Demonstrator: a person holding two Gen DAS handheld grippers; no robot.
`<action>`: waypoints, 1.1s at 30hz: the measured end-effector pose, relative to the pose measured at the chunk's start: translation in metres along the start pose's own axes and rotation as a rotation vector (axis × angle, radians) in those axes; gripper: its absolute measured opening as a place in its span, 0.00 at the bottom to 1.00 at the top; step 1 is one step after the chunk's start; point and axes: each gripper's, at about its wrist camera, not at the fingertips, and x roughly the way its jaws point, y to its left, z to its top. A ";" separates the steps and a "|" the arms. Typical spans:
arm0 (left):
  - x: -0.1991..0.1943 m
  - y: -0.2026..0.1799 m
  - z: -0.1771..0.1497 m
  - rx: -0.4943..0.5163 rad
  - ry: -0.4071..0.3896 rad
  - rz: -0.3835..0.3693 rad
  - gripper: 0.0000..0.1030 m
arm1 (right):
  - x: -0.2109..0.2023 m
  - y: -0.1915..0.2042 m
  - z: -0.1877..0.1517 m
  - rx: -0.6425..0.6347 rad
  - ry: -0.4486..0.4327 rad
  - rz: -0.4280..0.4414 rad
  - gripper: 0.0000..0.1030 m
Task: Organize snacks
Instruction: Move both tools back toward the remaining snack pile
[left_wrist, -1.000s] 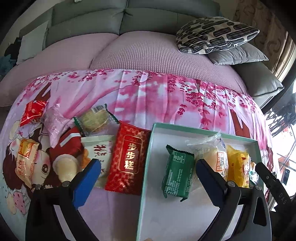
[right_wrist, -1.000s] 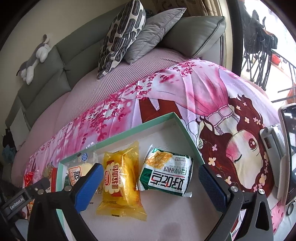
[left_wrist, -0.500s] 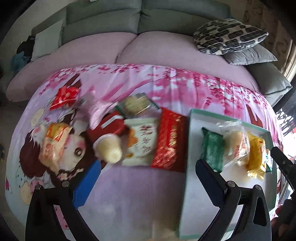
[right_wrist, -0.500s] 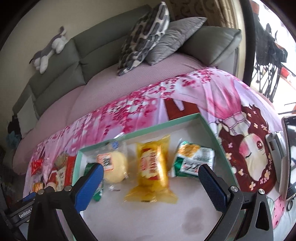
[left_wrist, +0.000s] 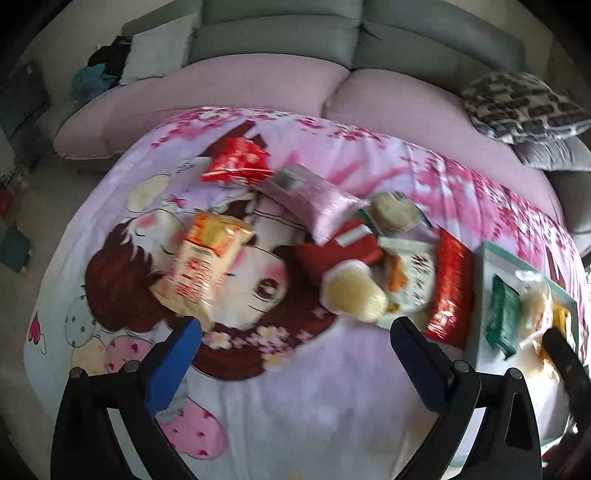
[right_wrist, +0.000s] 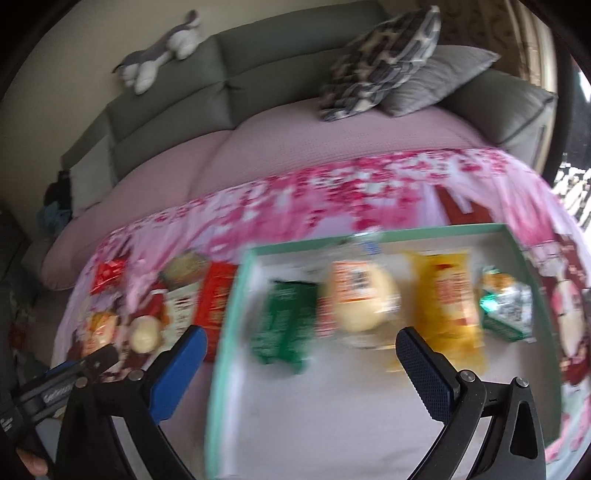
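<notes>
Over the bench: left tongs (left_wrist: 295, 332) are hovering spread, empty.
Right tongs (right_wrist: 301, 345): spread, empty.
Tray (right_wrist: 236, 295): rectangular, mint-rimmed, holding crinkly foil packets.

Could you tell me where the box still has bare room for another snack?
The near half of the box floor, in front of the green packet, bun and yellow packet, is bare. The far row is crowded.

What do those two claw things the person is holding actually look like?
Both the left gripper and the right gripper are black angular frames with silver rivets. Each has two flat fingers padded in blue, textured on the inner face. The left one's side carries white lettering.
</notes>
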 end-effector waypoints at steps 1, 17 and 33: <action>0.001 0.004 0.001 -0.005 0.000 0.006 0.99 | 0.002 0.007 -0.002 -0.004 0.007 0.018 1.00; 0.016 0.070 0.017 -0.138 0.033 0.002 0.99 | 0.024 0.074 -0.022 -0.105 0.035 0.097 1.00; 0.038 0.110 0.035 -0.235 0.057 -0.013 0.99 | 0.041 0.082 -0.009 -0.106 0.013 0.018 0.99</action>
